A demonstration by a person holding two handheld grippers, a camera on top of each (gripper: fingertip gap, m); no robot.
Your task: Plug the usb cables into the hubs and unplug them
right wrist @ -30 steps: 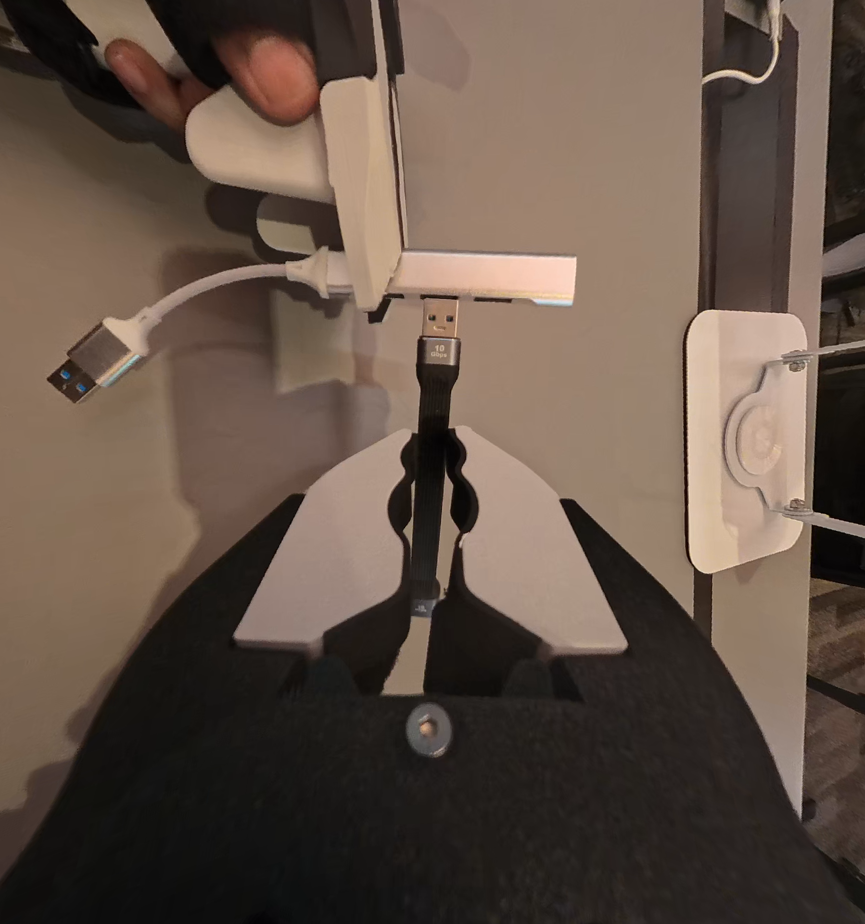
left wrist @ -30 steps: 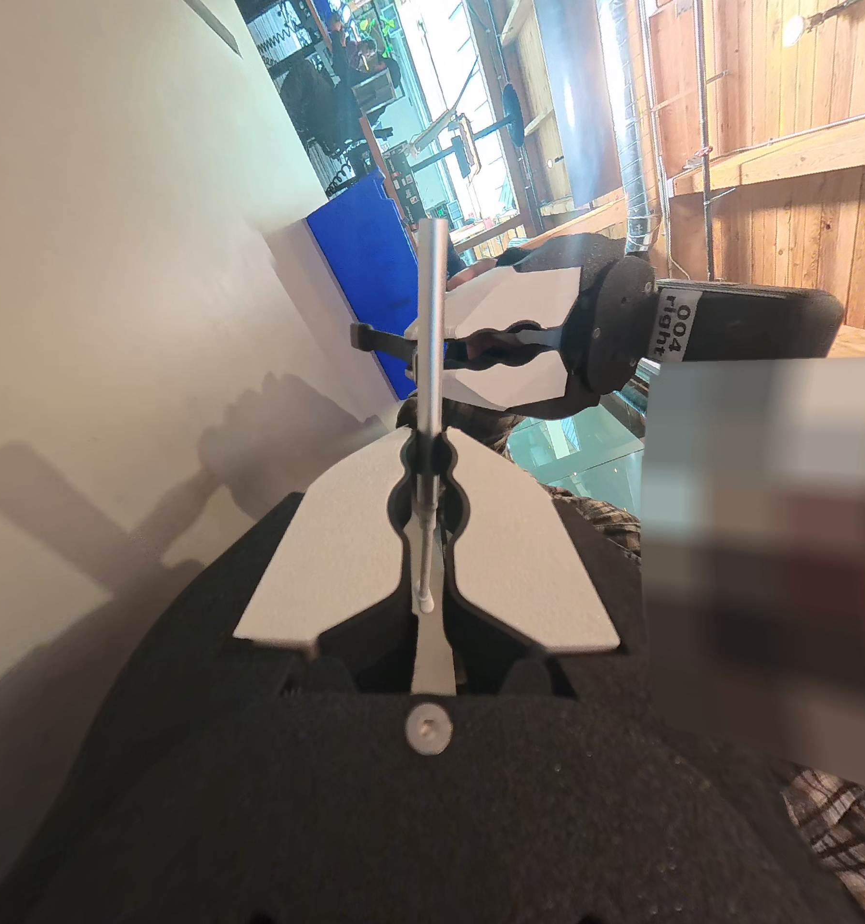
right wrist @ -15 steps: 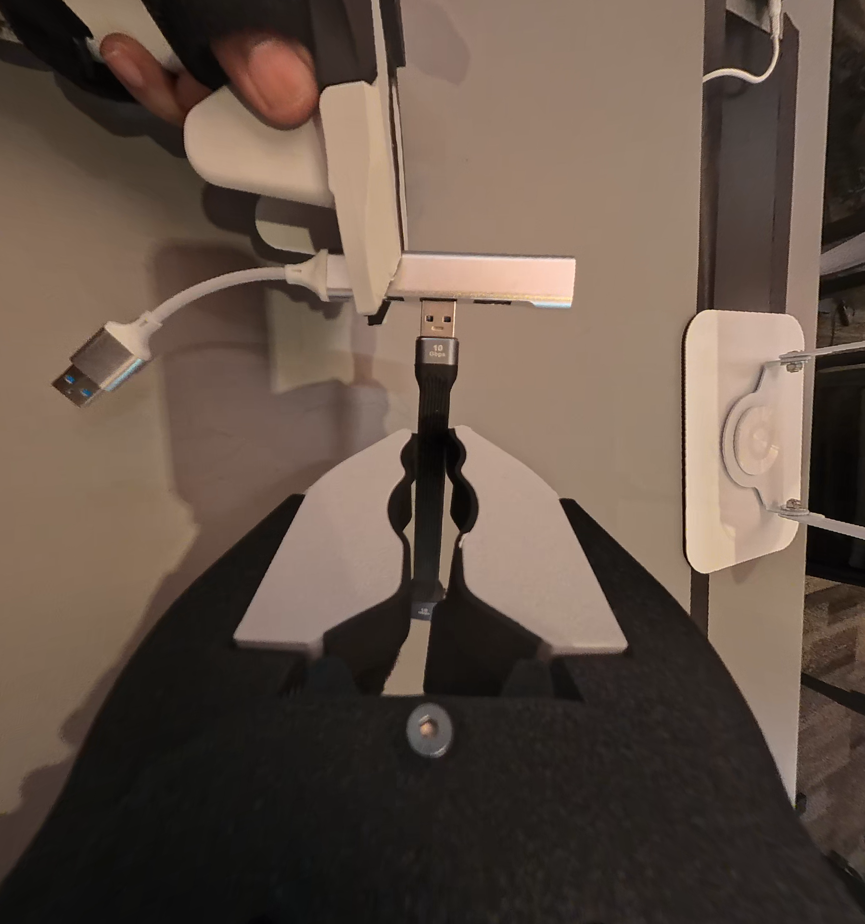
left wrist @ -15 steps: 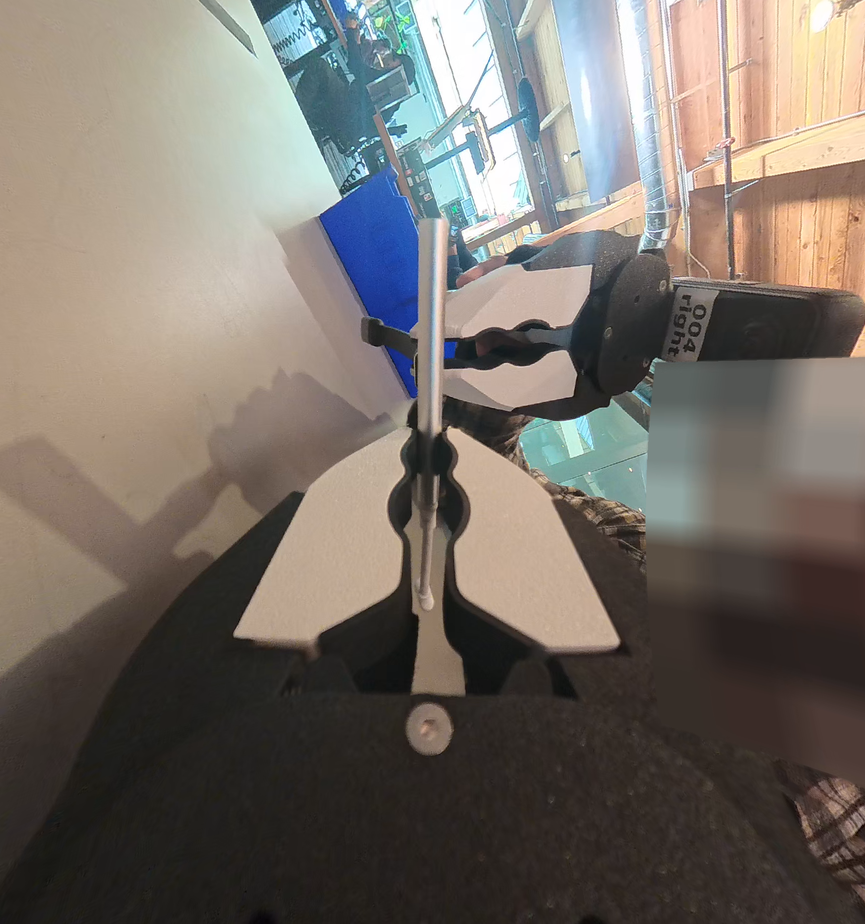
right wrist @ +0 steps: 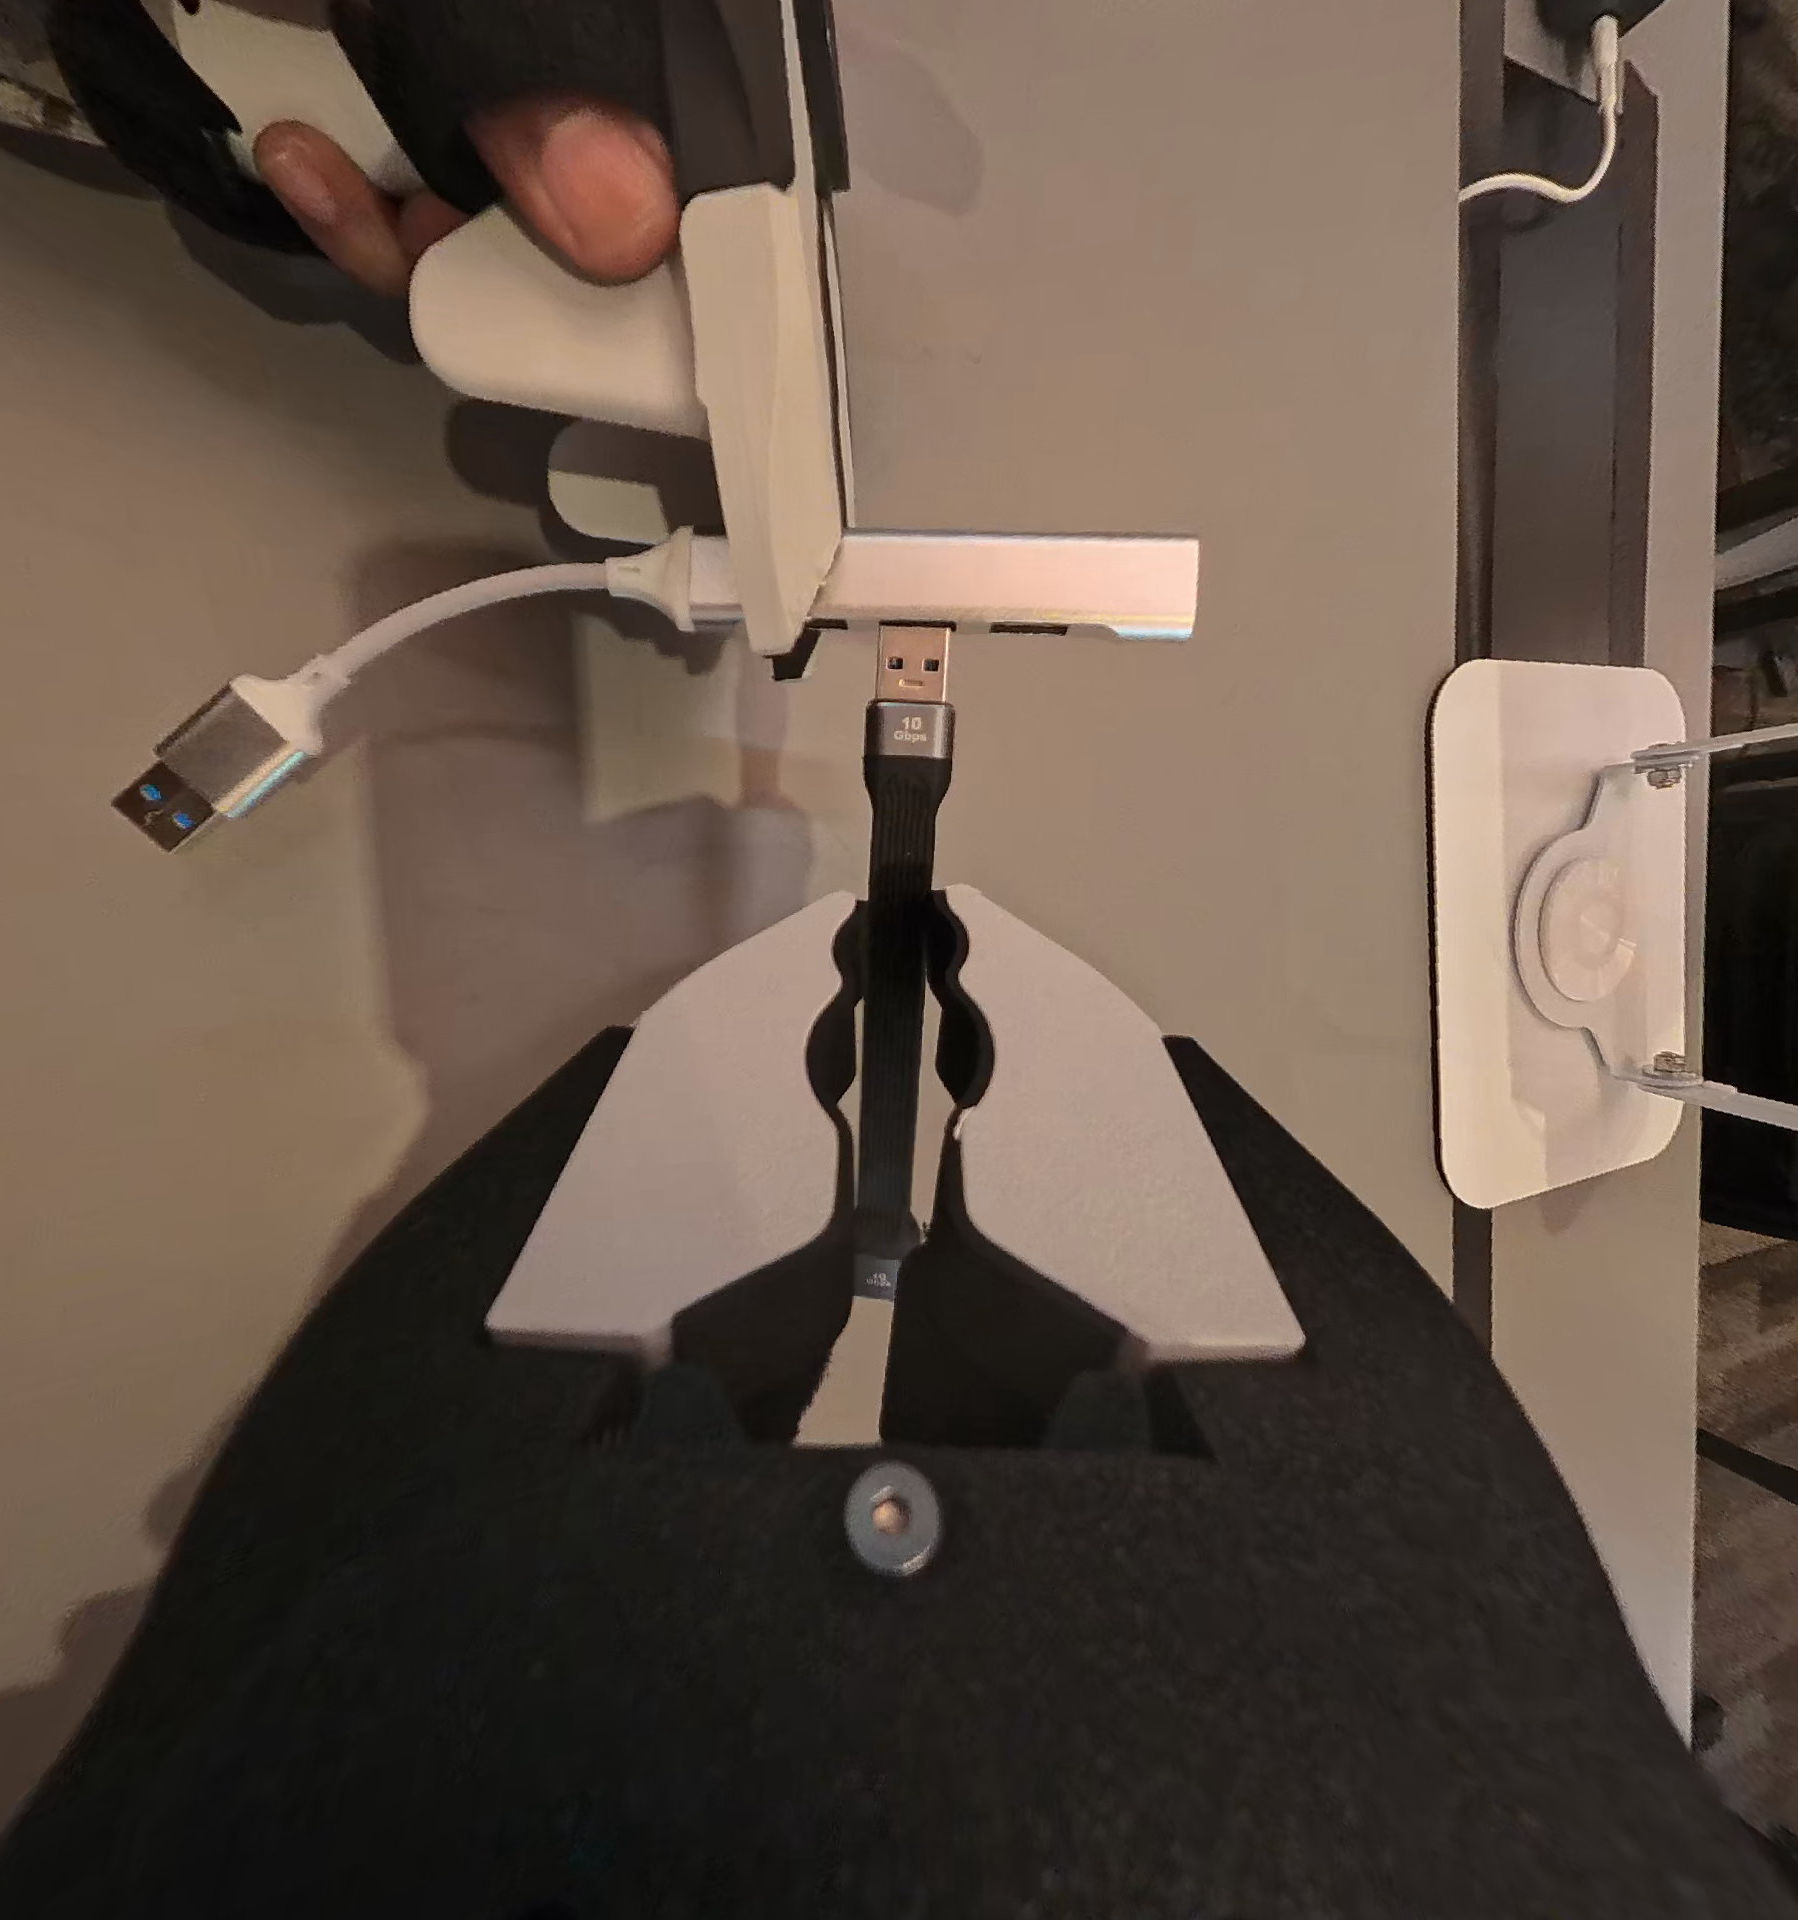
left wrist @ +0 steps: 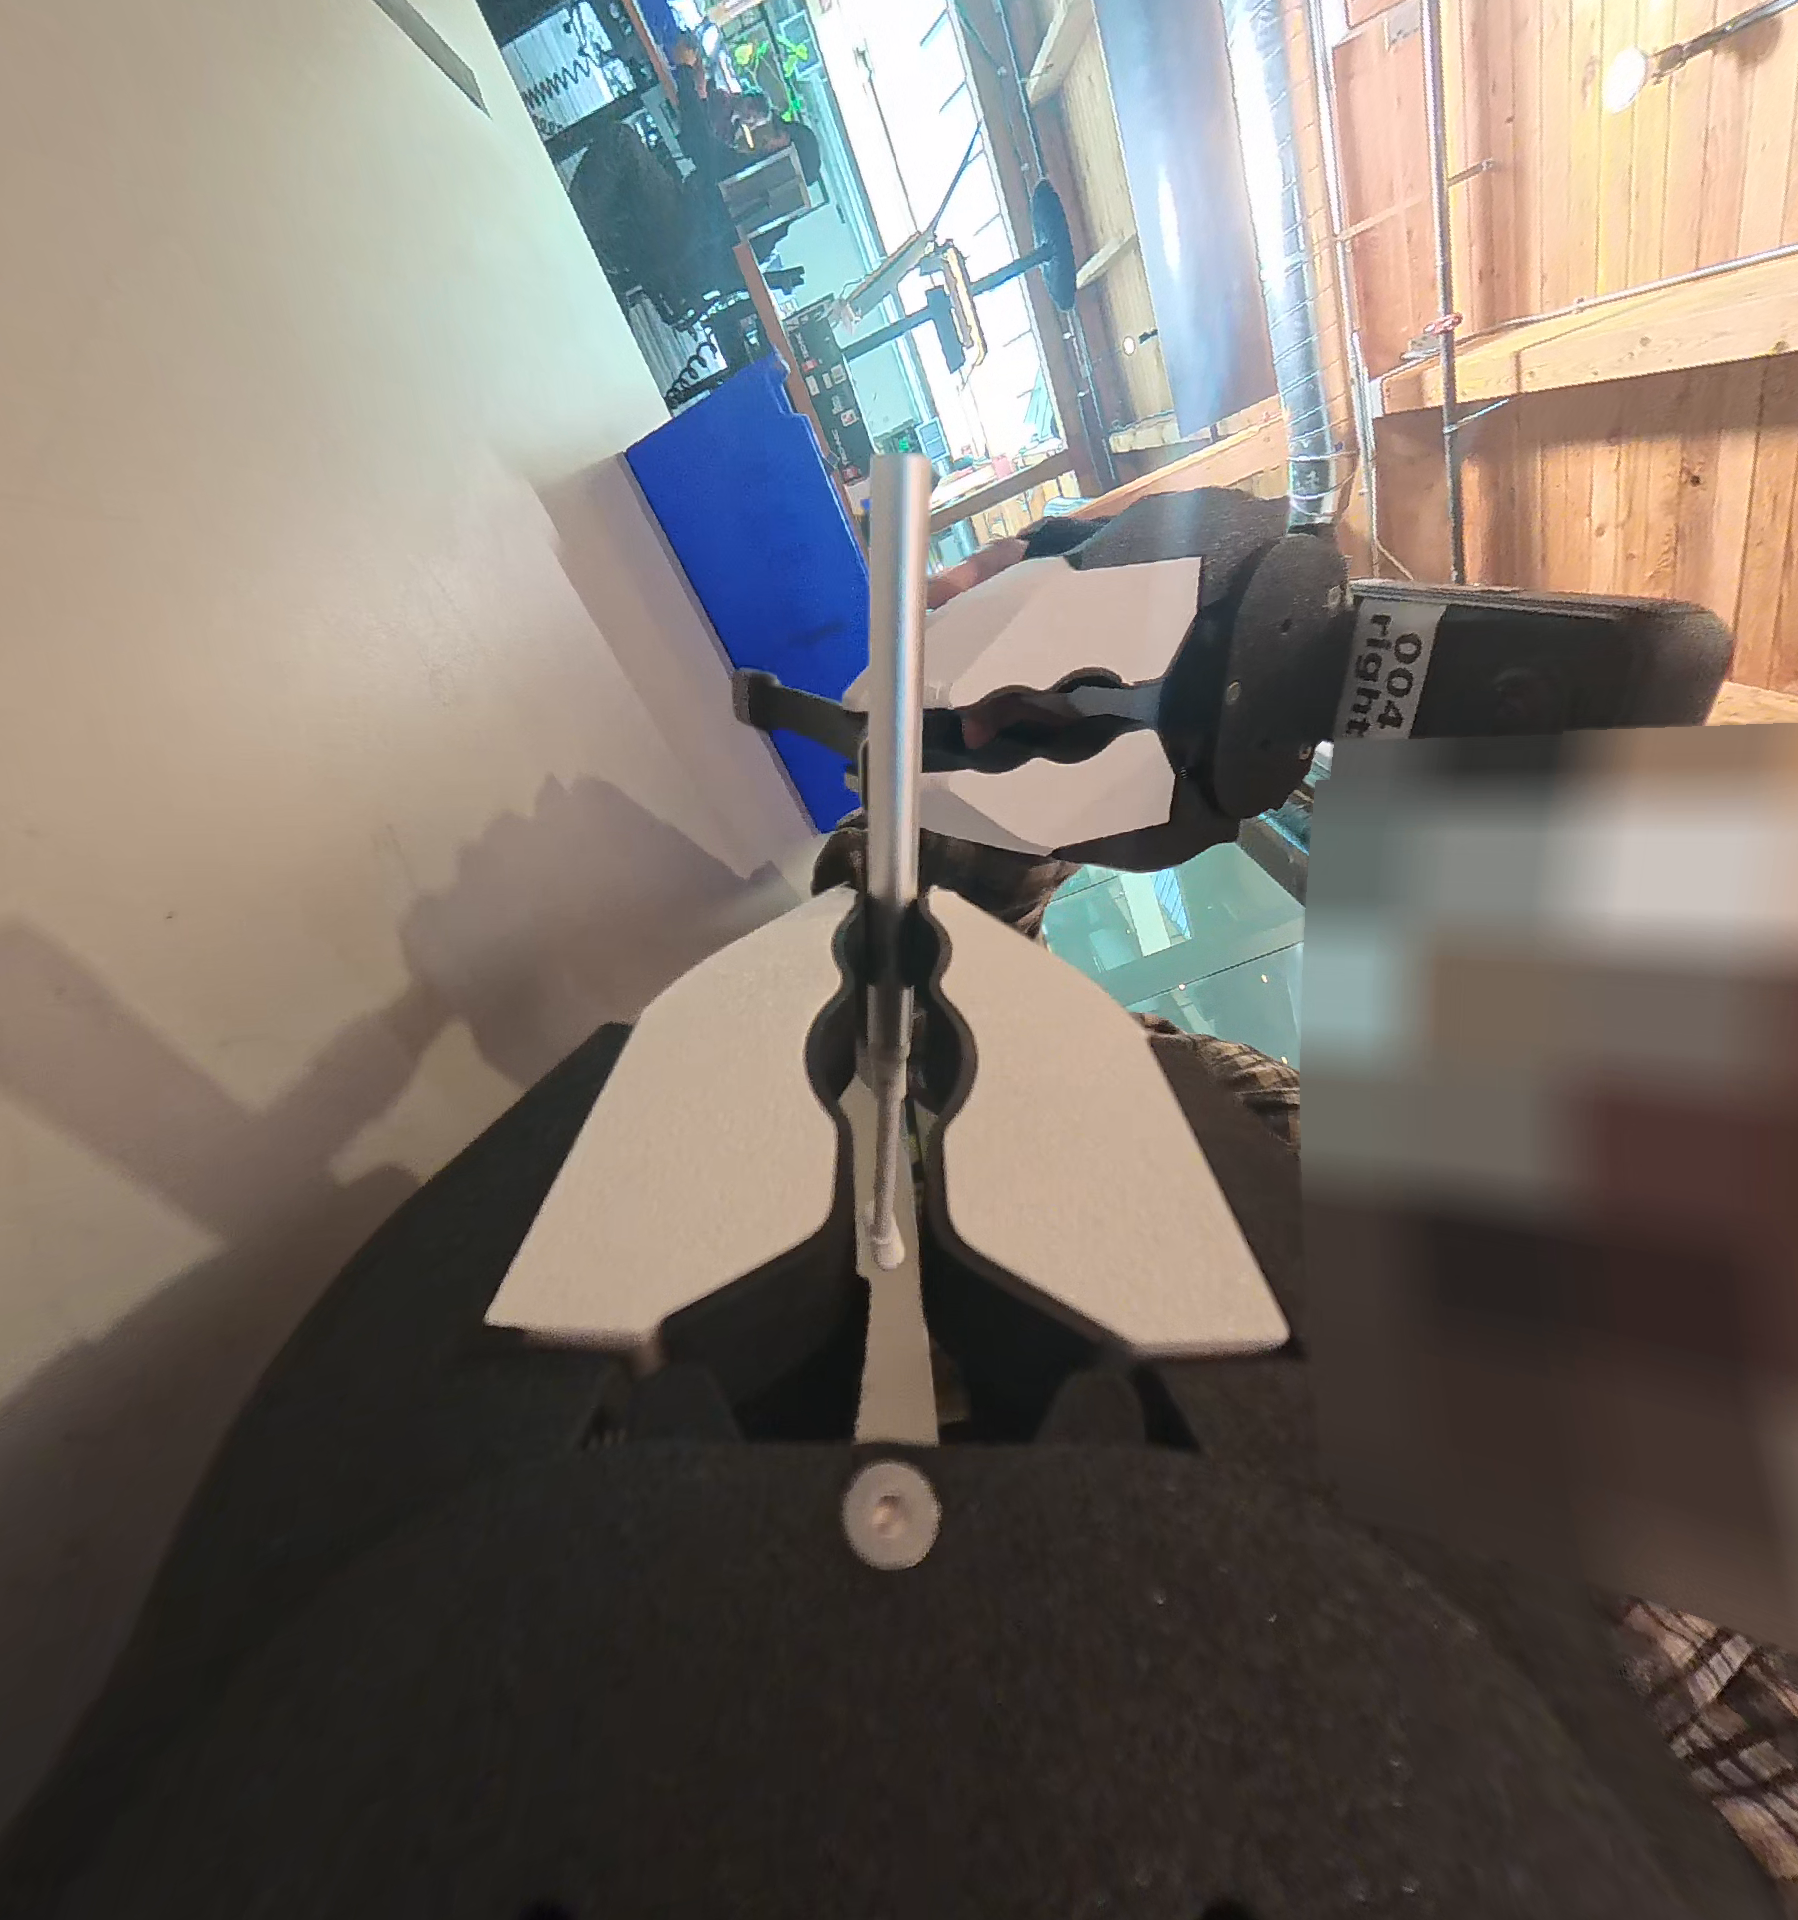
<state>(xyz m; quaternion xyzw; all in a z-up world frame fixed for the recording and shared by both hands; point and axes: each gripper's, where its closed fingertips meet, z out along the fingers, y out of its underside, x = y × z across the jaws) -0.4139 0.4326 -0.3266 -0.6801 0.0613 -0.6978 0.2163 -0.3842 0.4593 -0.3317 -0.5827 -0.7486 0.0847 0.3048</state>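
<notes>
Your table (right wrist: 199, 1039), pale and matte, filled most of the right wrist view, with a white mounting plate (right wrist: 1497, 935) fixed at its far edge. In the left wrist view a blue panel (left wrist: 749, 582) stood against the table edge, and wooden wall boards (left wrist: 1653, 416) ran behind it.

Your left gripper (left wrist: 882, 914) was clenched on the silver hub (left wrist: 895, 665), holding it near its corded end so that the body stuck out ahead of the fingertips. In the right wrist view that hub (right wrist: 1020, 592) lay crosswise, its row of ports facing your other tool, and your bare fingers (right wrist: 562, 177) pressed the white trigger of the left gripper (right wrist: 770, 623). The hub's own white cable (right wrist: 438, 623) curved away to the left and ended in a loose silver plug (right wrist: 199, 769) hanging free above the table.

Your right gripper (right wrist: 900, 904) was closed on the flat black usb cable (right wrist: 895, 997), pinching the ribbon between its white fingers (right wrist: 1082, 1122). The cable's grey connector (right wrist: 910, 727) stood just beyond the fingertips, and its metal tip sat at the mouth of a hub port; how deep it went I cannot tell. A second port beside it stood empty.
</notes>
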